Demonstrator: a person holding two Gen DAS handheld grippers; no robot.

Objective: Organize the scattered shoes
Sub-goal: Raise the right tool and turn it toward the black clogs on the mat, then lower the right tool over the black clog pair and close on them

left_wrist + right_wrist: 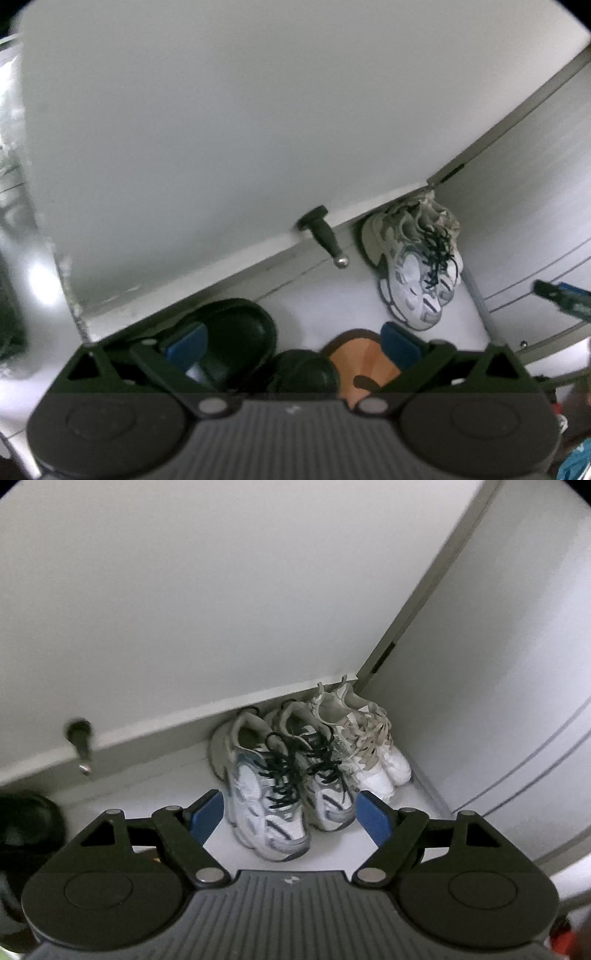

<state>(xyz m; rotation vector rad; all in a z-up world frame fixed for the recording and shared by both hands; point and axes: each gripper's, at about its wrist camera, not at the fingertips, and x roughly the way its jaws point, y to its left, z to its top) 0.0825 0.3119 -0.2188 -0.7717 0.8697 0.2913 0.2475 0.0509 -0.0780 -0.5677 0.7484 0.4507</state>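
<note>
Left wrist view: black slipper (236,332) and orange slipper (364,363) partly hidden behind the fingers (186,341). Right wrist view: dark shoe (26,827) cut off at left edge, blurred.

Honestly nothing readable here. No words, brand names or numbers on the shoes, walls or floor in either view. Only a tiny pale mark sits on the right gripper's (291,814) ribbed grey body, too small to make out.
</note>
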